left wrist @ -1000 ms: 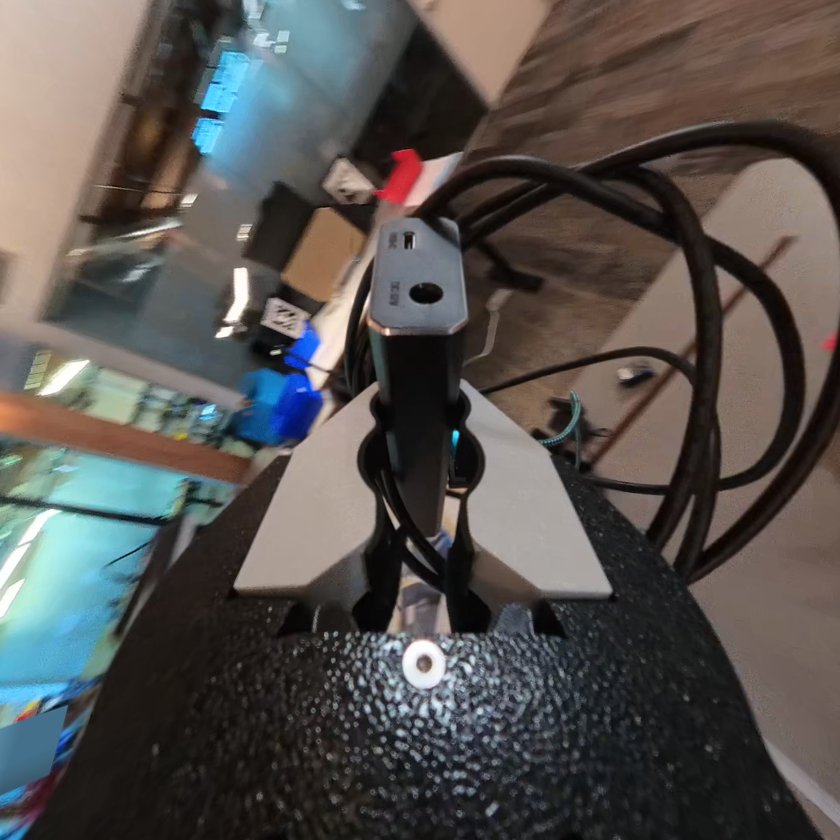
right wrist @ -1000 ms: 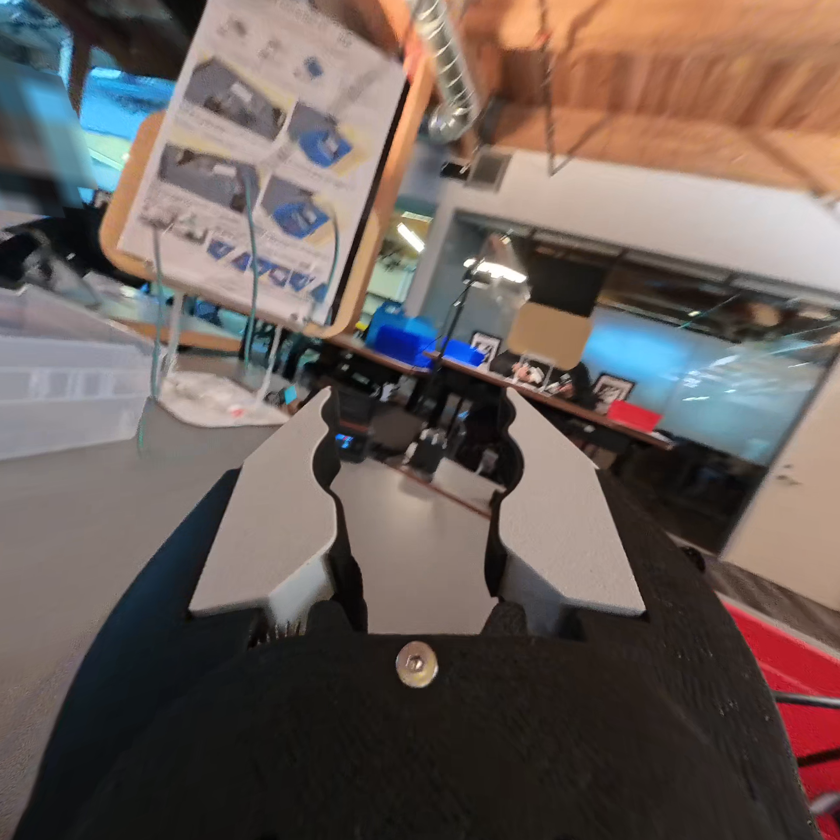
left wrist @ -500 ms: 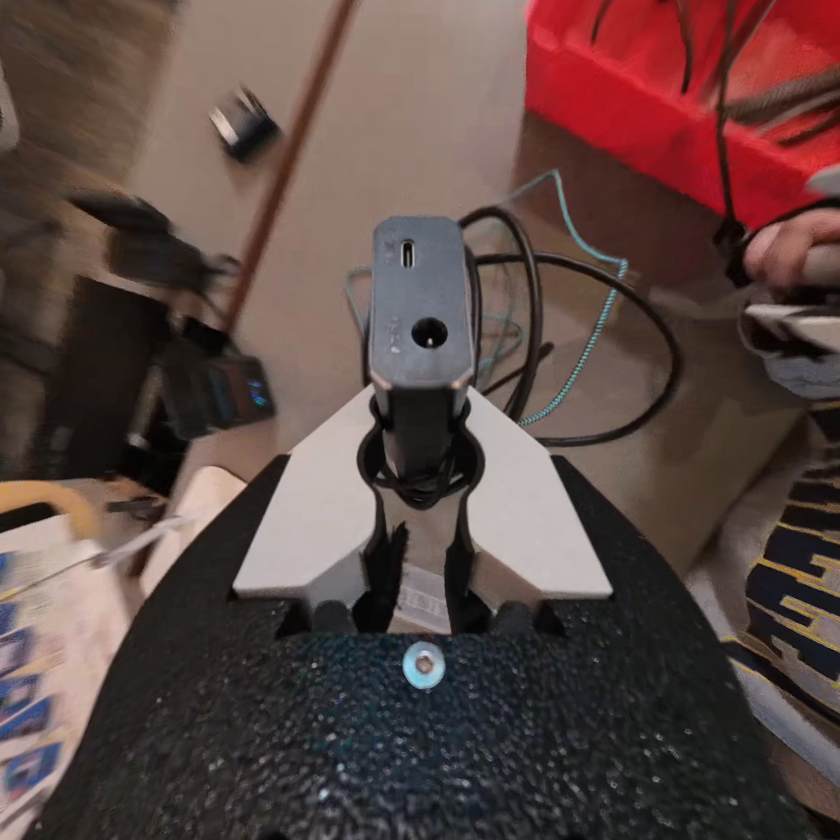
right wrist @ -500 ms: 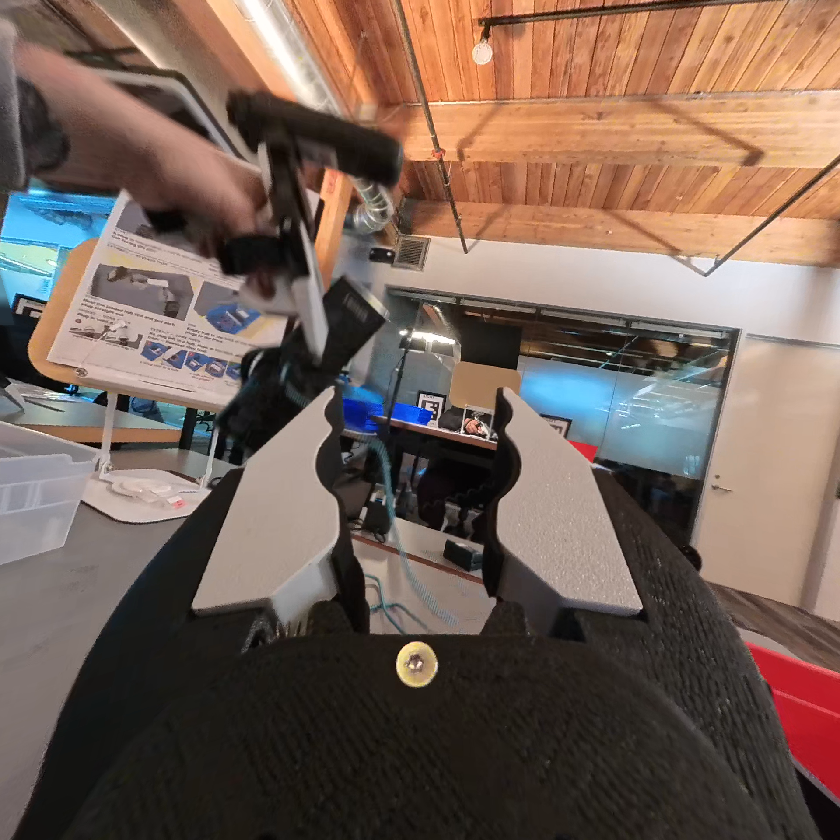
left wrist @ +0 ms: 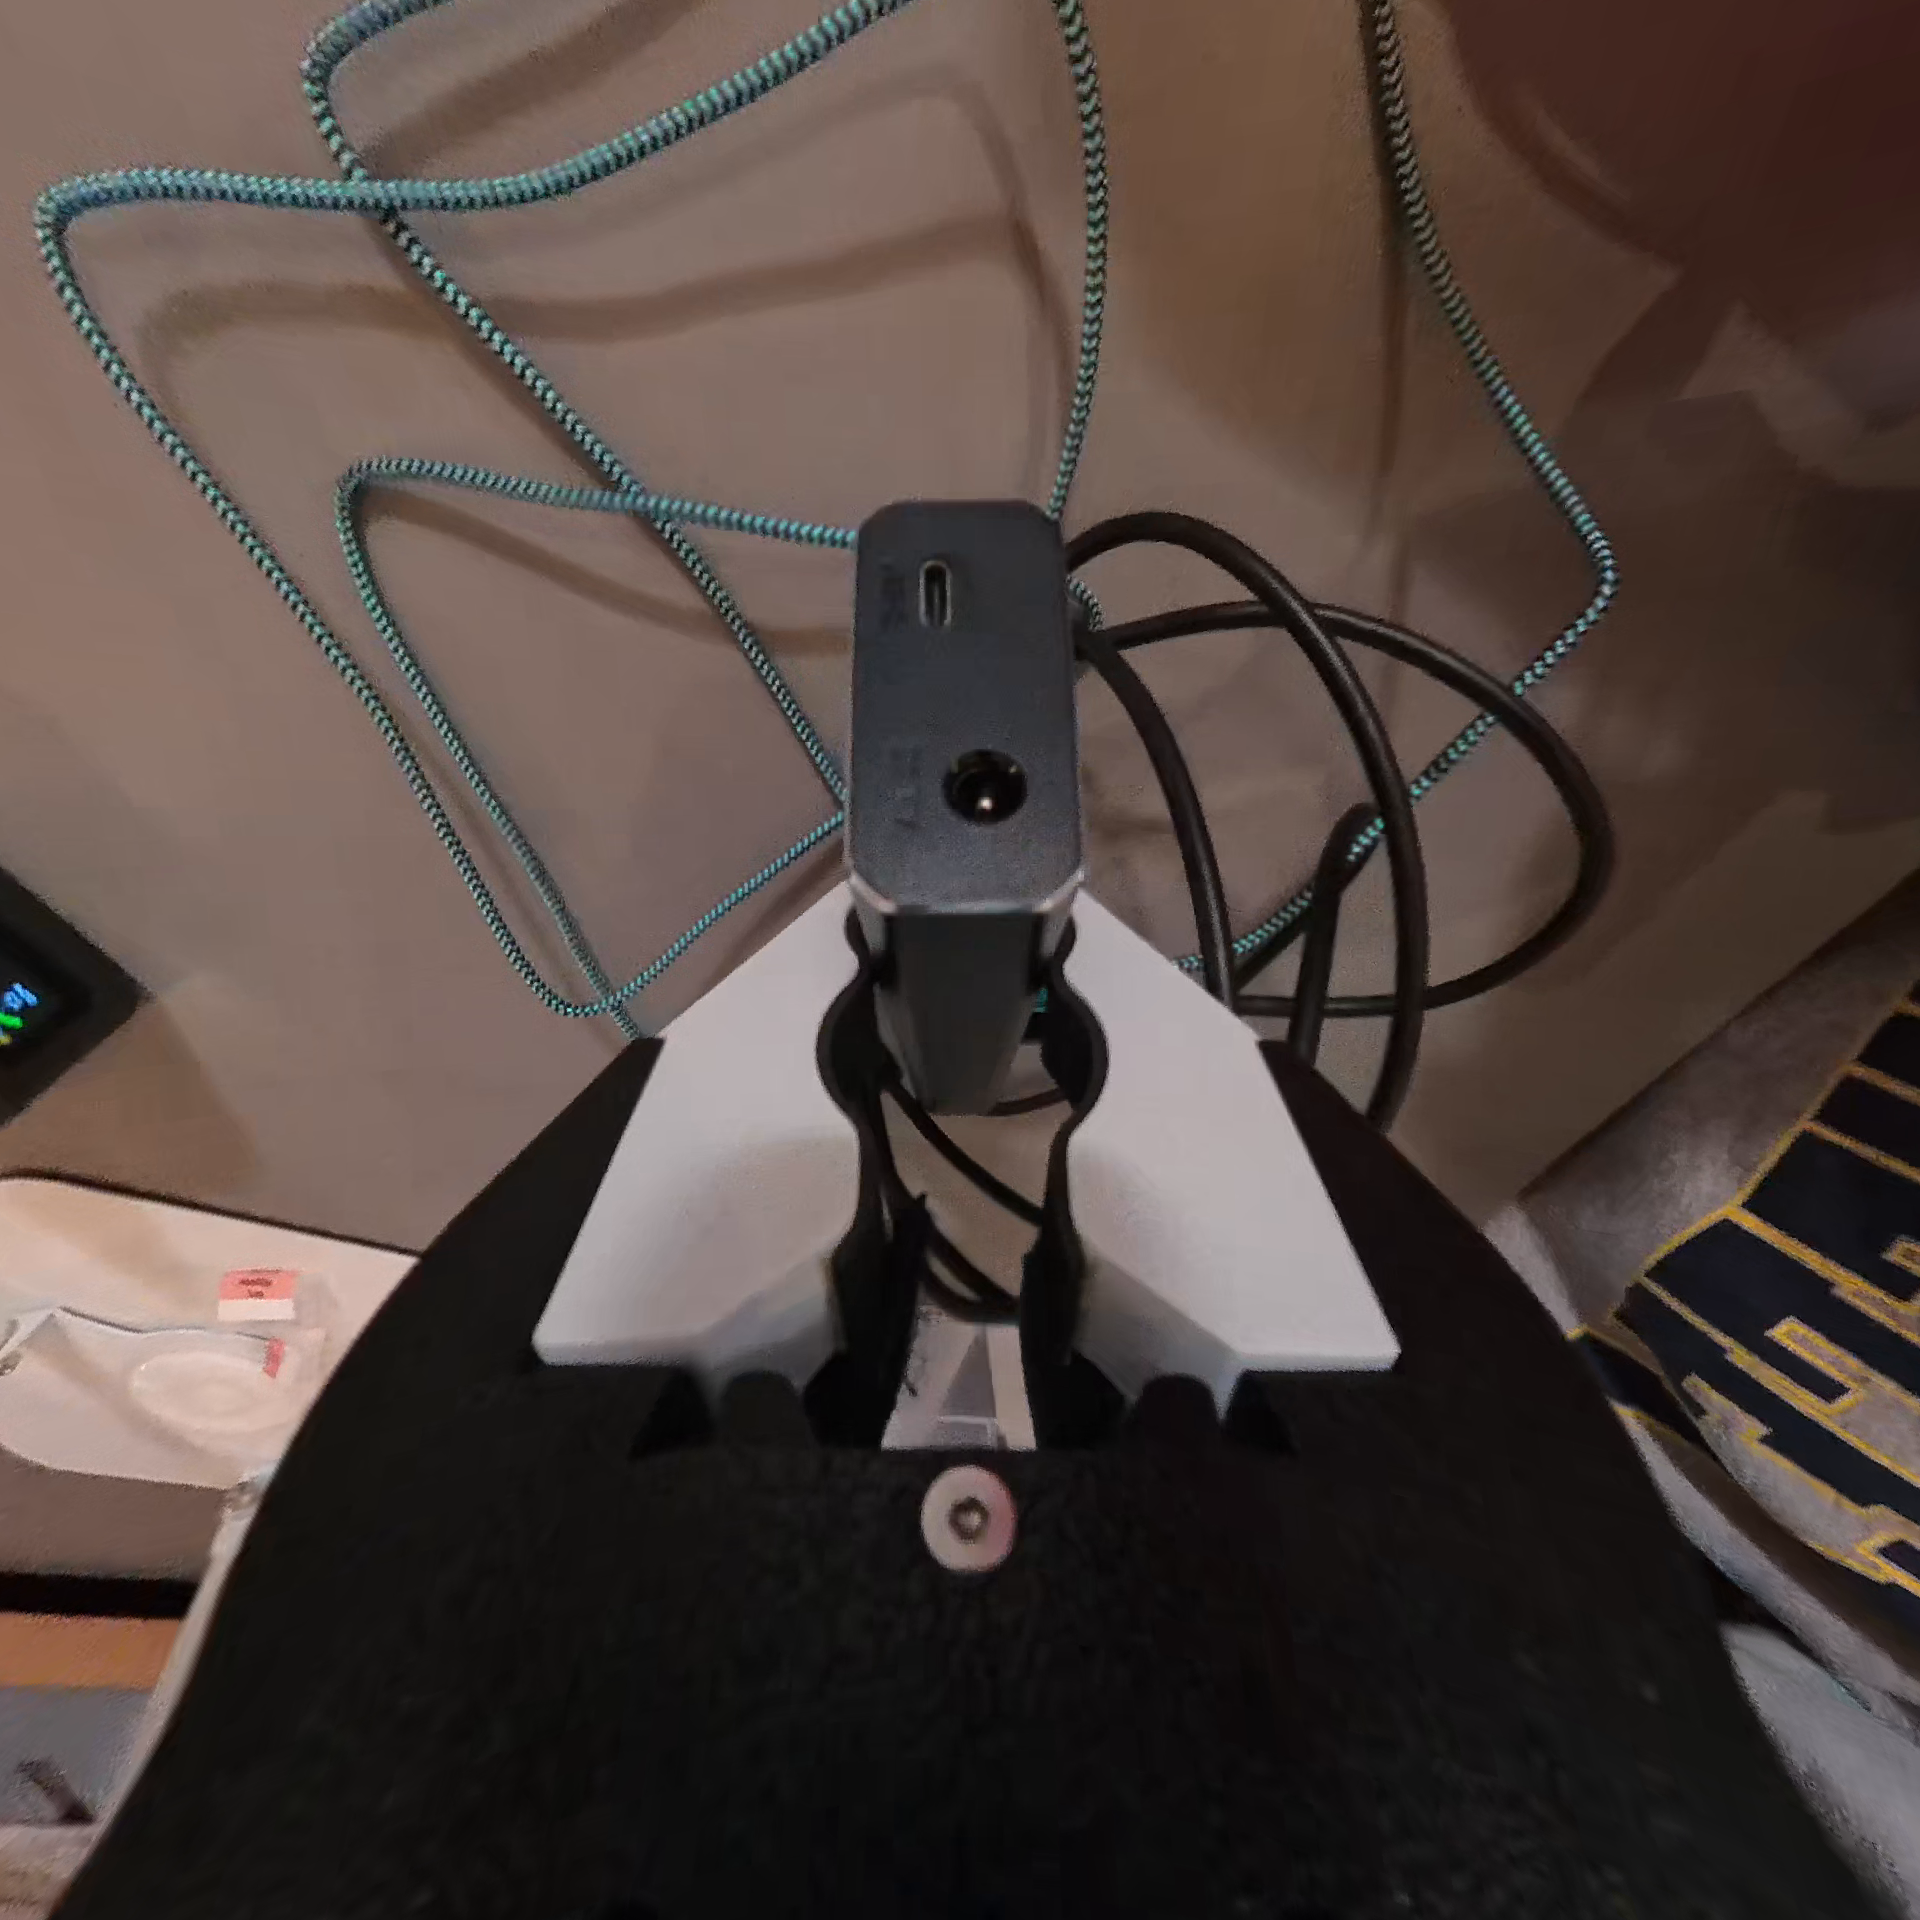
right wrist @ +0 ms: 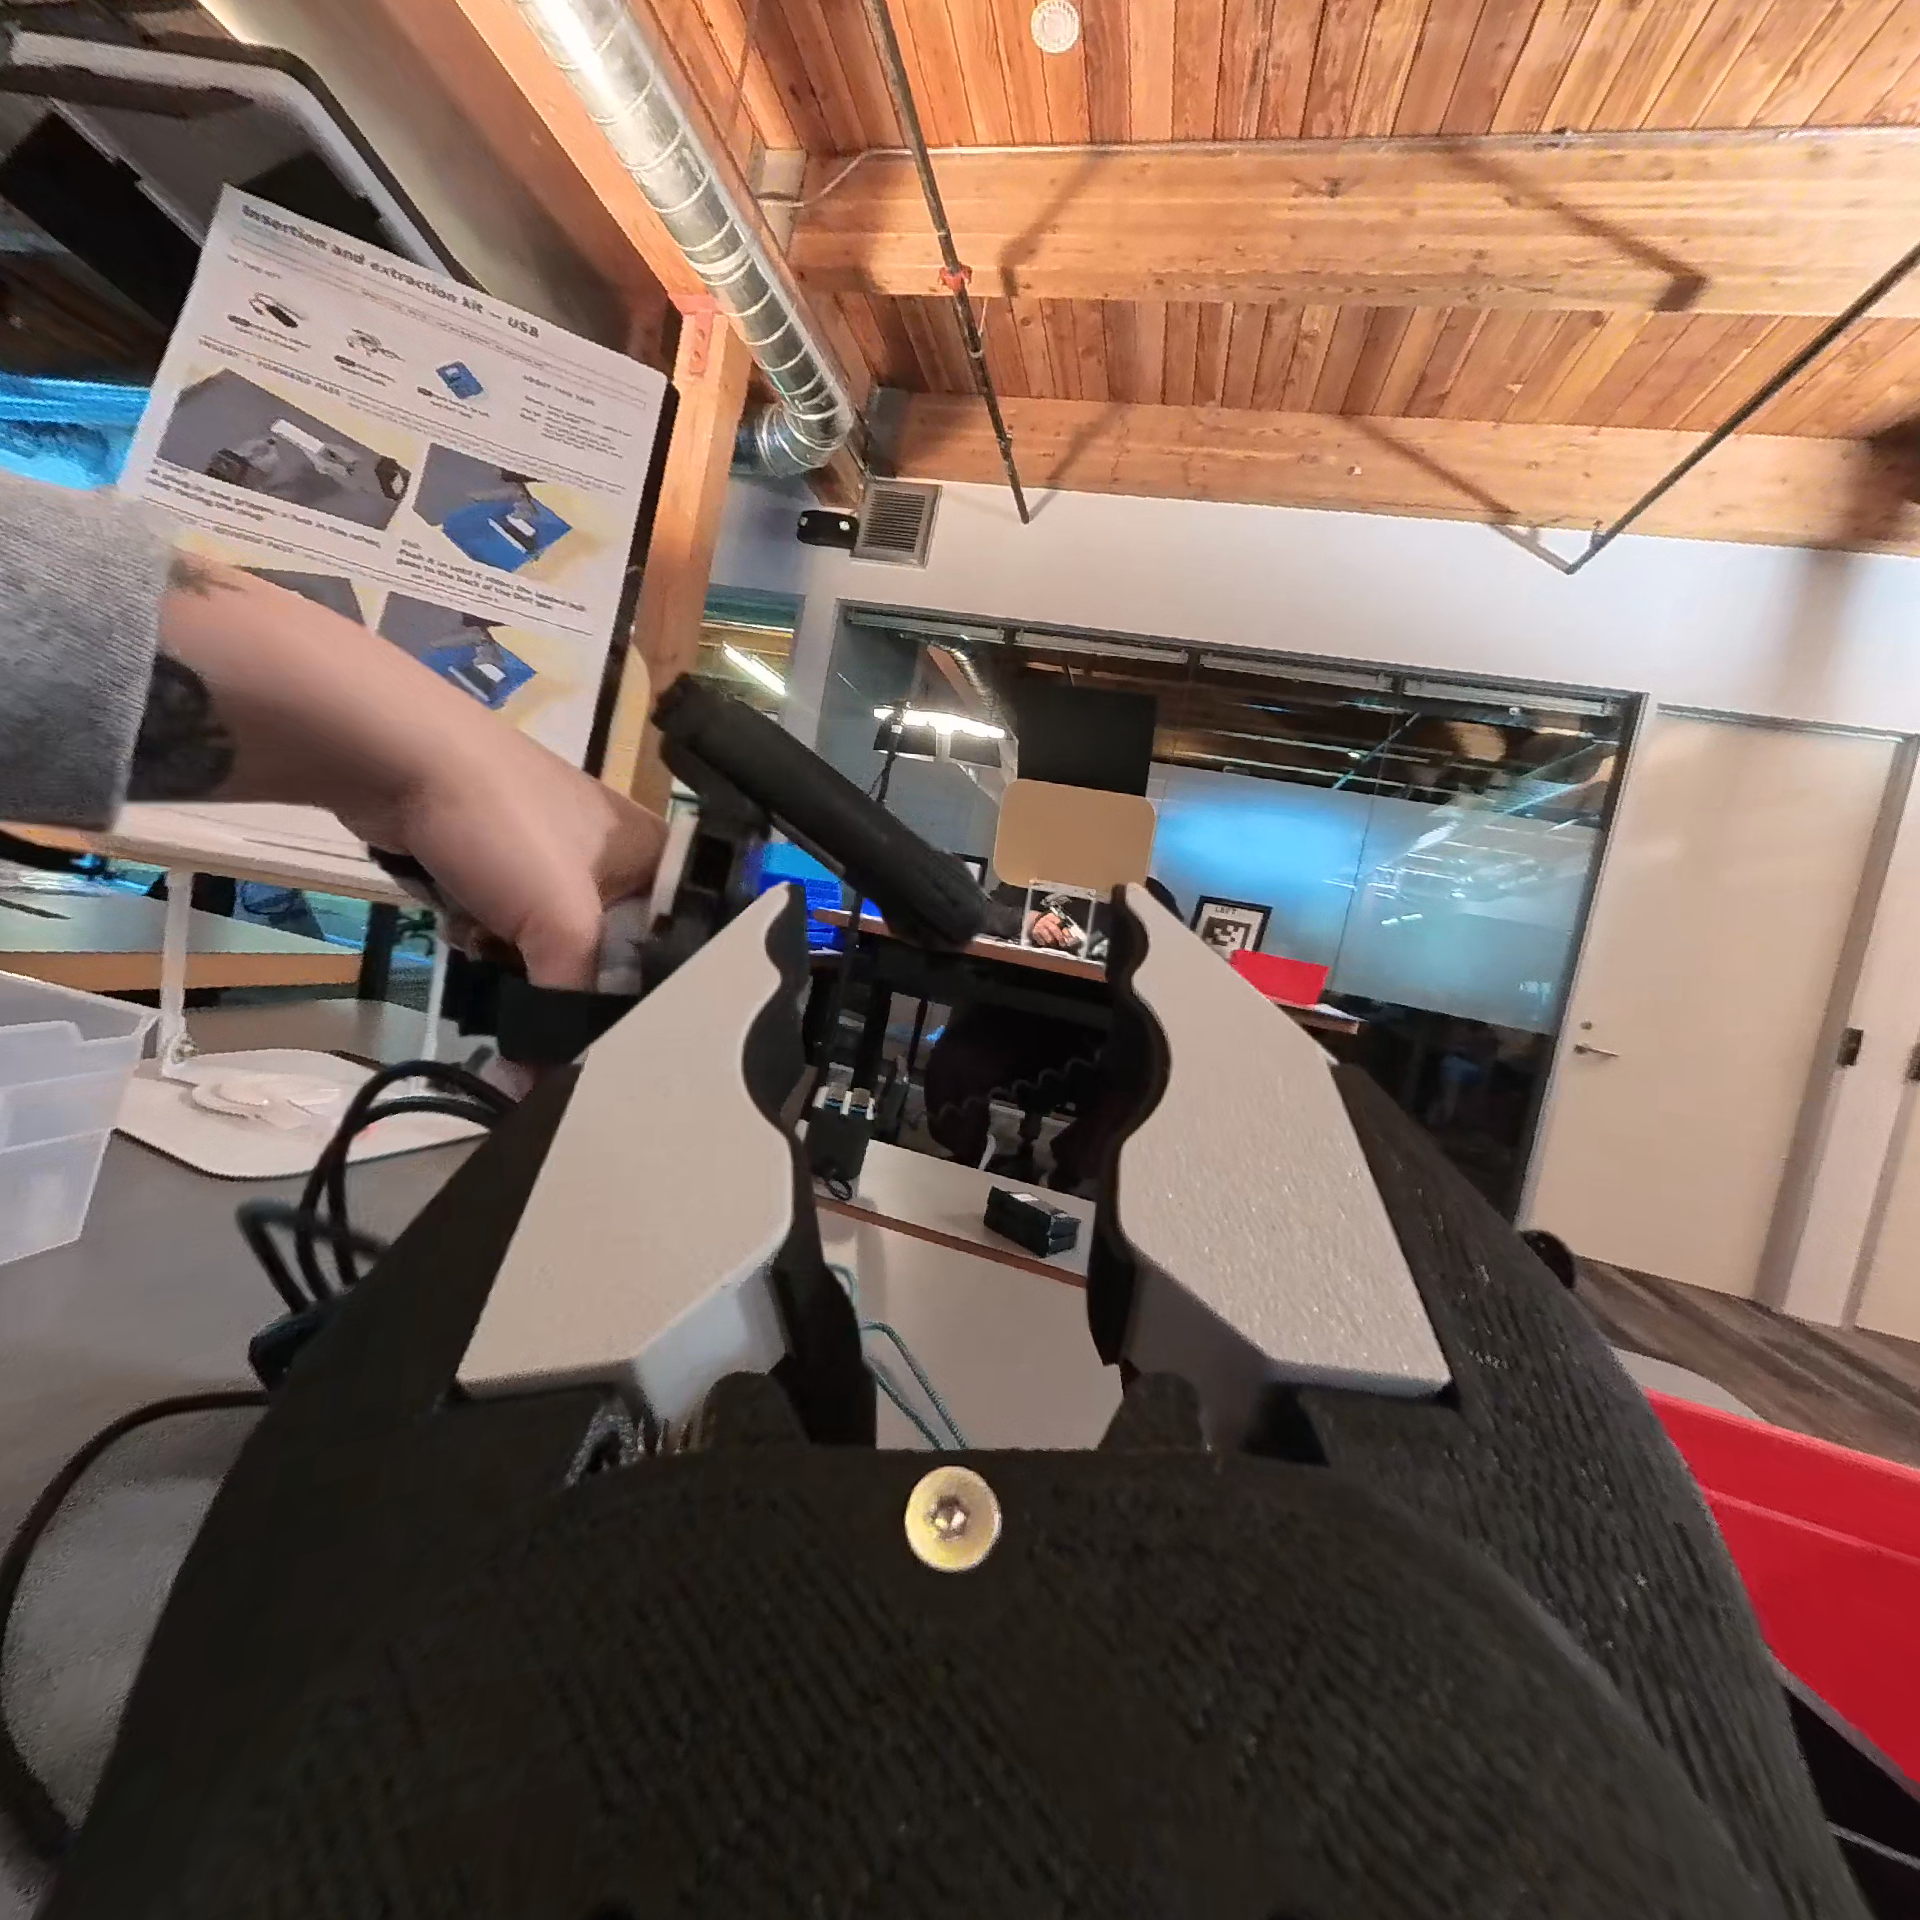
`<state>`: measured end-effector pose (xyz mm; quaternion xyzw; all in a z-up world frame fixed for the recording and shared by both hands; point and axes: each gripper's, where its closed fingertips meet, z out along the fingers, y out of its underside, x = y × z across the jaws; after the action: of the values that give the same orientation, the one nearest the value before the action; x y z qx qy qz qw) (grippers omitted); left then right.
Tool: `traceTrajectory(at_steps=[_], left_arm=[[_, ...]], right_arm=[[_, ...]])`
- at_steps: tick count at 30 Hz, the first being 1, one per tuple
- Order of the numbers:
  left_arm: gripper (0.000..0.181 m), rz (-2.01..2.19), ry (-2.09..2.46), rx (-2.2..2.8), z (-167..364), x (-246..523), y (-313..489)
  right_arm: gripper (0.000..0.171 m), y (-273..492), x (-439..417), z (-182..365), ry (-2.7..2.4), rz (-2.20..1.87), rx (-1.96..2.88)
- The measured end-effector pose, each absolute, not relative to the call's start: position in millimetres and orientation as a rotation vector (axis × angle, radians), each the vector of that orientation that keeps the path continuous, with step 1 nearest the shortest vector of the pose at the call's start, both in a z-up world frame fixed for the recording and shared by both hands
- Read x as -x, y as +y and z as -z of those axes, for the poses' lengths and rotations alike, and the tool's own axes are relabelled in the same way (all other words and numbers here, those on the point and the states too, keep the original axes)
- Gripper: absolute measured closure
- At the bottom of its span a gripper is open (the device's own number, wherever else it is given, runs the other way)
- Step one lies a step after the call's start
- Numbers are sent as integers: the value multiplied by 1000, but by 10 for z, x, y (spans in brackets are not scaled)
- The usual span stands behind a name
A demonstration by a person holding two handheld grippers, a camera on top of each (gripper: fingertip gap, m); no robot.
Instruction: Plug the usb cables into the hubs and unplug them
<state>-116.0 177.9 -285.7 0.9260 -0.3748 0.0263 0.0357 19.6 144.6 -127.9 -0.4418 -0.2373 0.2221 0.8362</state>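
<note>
My left gripper is shut on a dark grey USB hub, held end-on above the beige table; its end face shows a small oval port and a round socket. A black cable loops beside the hub and a teal braided cable lies in loops on the table beyond it. My right gripper is open and empty, pointing level across the table. The hand holding the left gripper shows at the left of the right wrist view, with black cable loops below it.
A red bin sits at the lower right. A small black device and another hub with plugs stand farther off on the table. A printed sheet on a stand and a clear plastic tub are at the left. A white stand base is at lower left. Some 20 centimeters of space lies between my two pairs of fingers.
My left gripper has swung down with the hub from facing the room to facing the table and cables. My right gripper has stayed open and tilted slightly; the hand moved lower in its view.
</note>
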Motion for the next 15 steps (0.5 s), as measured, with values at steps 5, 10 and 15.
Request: traceTrajectory(at_steps=[5, 10, 15], left_arm=[[156, -54, -1094, -2744, 3103, 1016, 1916], [157, -33, -1076, -2700, 3269, 919, 1994], [109, -104, -1109, -2775, 3291, 821, 1930]], right_arm=[[115, 1464, -243, 1262, -486, -460, 929], [115, 1446, -267, 1228, -477, -492, 922], [115, 1450, -281, 1219, -470, -539, 930]])
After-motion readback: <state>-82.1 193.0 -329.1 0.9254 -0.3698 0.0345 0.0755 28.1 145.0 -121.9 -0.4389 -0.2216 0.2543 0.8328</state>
